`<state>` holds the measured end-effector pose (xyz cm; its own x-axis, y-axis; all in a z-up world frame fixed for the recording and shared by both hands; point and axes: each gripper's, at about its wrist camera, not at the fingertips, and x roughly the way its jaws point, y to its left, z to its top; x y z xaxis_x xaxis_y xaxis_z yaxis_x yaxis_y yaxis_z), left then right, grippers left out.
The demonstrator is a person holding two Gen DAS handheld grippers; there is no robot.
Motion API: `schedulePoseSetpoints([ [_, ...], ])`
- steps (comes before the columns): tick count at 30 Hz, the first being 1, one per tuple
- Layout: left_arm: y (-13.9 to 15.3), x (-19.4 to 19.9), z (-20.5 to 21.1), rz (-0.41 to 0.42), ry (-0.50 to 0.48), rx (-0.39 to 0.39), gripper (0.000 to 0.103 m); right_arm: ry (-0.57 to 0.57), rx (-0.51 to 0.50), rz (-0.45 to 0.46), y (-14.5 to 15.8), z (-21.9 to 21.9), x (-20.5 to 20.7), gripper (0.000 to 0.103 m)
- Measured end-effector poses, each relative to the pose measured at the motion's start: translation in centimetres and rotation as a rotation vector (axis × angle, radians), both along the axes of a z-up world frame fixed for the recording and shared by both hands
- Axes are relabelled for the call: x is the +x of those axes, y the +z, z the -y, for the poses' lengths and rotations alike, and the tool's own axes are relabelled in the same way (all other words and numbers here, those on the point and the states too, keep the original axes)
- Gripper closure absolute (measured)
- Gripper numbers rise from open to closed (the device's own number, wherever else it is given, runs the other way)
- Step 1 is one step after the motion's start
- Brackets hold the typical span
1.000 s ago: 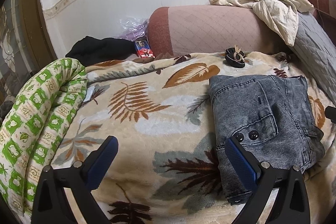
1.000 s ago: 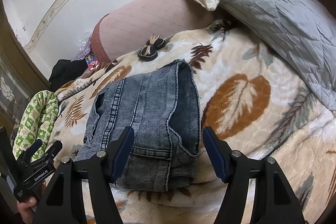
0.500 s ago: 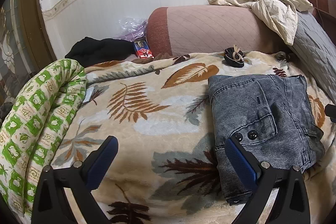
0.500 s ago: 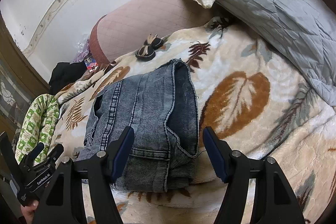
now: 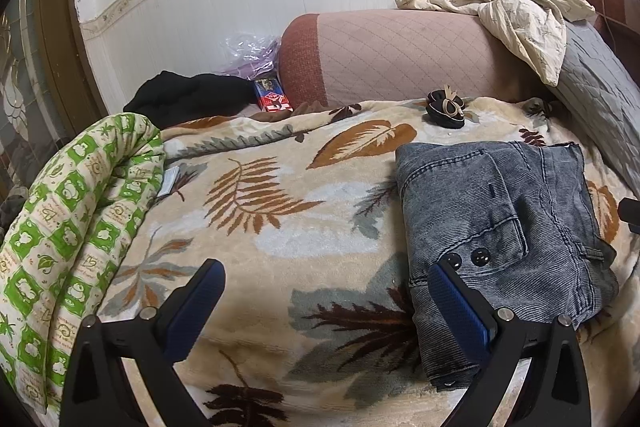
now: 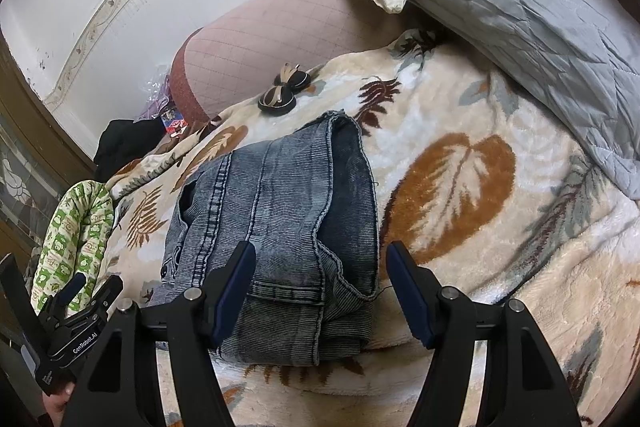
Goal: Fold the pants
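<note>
Right wrist view: I see grey-blue denim pants folded into a compact rectangle on leaf-patterned fleece blanket; right gripper and left gripper both spread apart, empty.

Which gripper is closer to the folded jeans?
Right. The right gripper hangs open right over the jeans' near edge. The left gripper sits beside them, mostly over the leaf blanket.
</note>
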<state>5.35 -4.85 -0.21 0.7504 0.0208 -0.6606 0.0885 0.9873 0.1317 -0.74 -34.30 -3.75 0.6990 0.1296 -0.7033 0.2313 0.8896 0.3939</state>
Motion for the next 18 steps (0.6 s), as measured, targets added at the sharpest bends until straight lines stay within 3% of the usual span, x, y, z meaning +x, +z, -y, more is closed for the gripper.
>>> schedulePoseSetpoints([
  [8, 0.1, 1.2, 0.3, -0.001, -0.033, -0.029, 0.0, 0.011, -0.011, -0.004, 0.1, 0.0, 0.7, 0.034],
  [14, -0.3, 5.0, -0.1, -0.103, -0.136, -0.233, 0.0, 0.079, -0.029, -0.03, -0.4, 1.0, 4.0, 0.034],
  [18, -0.8, 5.5, 0.7, -0.151, -0.216, -0.303, 0.0, 0.063, 0.015, -0.075, -2.0, 2.8, 6.1, 0.034],
])
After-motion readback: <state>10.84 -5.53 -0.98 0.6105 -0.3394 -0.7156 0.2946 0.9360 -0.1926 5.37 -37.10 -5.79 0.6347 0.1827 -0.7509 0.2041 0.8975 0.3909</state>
